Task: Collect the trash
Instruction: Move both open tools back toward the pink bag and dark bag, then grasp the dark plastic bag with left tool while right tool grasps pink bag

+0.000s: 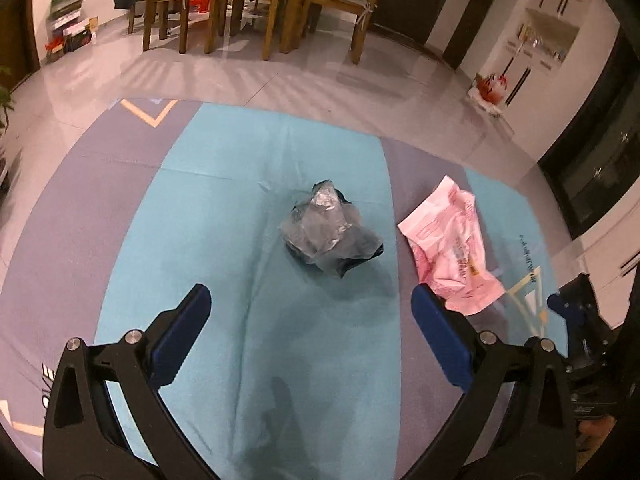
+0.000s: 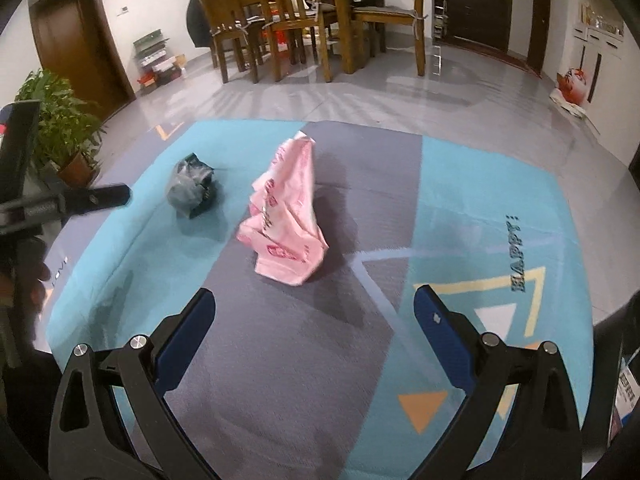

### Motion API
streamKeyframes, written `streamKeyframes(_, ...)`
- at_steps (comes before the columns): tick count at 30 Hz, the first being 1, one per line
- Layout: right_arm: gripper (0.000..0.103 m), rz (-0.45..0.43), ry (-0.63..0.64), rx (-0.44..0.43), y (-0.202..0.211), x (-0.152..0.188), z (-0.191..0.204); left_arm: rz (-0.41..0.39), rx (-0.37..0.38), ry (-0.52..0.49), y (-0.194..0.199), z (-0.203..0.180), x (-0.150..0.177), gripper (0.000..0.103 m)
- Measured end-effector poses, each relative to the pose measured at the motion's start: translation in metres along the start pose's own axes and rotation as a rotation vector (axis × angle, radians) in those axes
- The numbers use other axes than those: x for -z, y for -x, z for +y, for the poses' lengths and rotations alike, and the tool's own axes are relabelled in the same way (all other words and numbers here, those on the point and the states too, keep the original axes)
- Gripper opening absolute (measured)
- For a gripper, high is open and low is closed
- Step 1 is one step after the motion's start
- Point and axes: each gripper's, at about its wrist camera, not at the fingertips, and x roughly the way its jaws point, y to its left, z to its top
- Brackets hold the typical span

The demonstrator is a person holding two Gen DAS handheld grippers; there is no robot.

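Only legible txt: "HAPPY" on rug (image 2: 480, 216), nr pink wrapper (image 2: 286, 220).

A crumpled grey-black plastic bag (image 1: 330, 234) sits bunched on the turquoise rug panel. At its three o'clock, apart, a wrinkled pink printed wrapper (image 1: 454, 246) lies rumpled, partly peaked upward.

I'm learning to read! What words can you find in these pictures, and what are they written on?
"HAPPY" followed by small dots: printed on the rug, beside the yellow triangle.
Letters at the rug's left edge: partly cut off, not readable.
Red print on the pink bag: too crumpled and blurred to read.
Label at the right edge of the right wrist view: too blurred to read.
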Motion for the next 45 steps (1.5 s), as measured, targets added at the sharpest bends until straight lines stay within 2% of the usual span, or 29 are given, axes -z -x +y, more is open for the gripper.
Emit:
streamKeyframes(3, 0.098, 0.001, -0.039, -0.049, -0.012, -0.012, -0.003, 0.000, 0.014, -0.011, -0.011, -0.008, -0.009, 0.100)
streamKeyframes(7, 0.098, -0.004, -0.076, -0.068, -0.031, -0.028, -0.006, -0.013, 0.018, -0.030, -0.022, -0.019, -0.020, 0.100)
streamKeyframes(10, 0.098, -0.002, -0.123, -0.107, -0.046, -0.040, -0.008, 0.003, 0.031, -0.007, -0.034, -0.022, -0.025, 0.100)
streamKeyframes(18, 0.098, 0.034, -0.144, -0.115, -0.068, -0.039, -0.004, 0.017, 0.011, 0.010, -0.051, -0.025, -0.029, 0.099)
streamKeyframes(20, 0.098, 0.035, -0.140, -0.108, -0.069, -0.038, -0.003, 0.023, 0.006, 0.011, -0.054, -0.025, -0.028, 0.097)
streamKeyframes(22, 0.097, 0.026, -0.143, -0.097, -0.069, -0.038, -0.002, 0.033, -0.004, 0.008, -0.057, -0.026, -0.027, 0.085)
streamKeyframes(25, 0.089, 0.031, -0.144, -0.078, -0.073, -0.037, -0.003, 0.047, -0.006, 0.010, -0.063, -0.024, -0.025, 0.077)
streamKeyframes(27, 0.087, 0.048, -0.144, -0.073, -0.080, -0.036, -0.003, 0.054, -0.009, 0.011, -0.066, -0.024, -0.025, 0.077)
streamKeyframes(30, 0.078, 0.059, -0.131, -0.065, -0.084, -0.033, -0.002, 0.058, -0.015, 0.024, -0.070, -0.021, -0.025, 0.073)
streamKeyframes(34, 0.057, 0.058, -0.108, -0.075, -0.083, -0.032, 0.003, 0.060, 0.000, 0.050, -0.071, -0.018, -0.025, 0.070)
streamKeyframes(39, 0.048, 0.058, -0.100, -0.076, -0.081, -0.031, 0.005, 0.059, -0.003, 0.044, -0.067, -0.023, -0.023, 0.057)
streamKeyframes(42, 0.042, 0.055, -0.090, -0.069, -0.078, -0.028, 0.010, 0.062, 0.050, 0.054, -0.064, -0.026, -0.023, 0.051)
streamKeyframes(45, 0.038, 0.053, -0.080, -0.067, -0.075, -0.027, 0.013, 0.058, 0.065, 0.031, -0.061, -0.033, -0.022, 0.048)
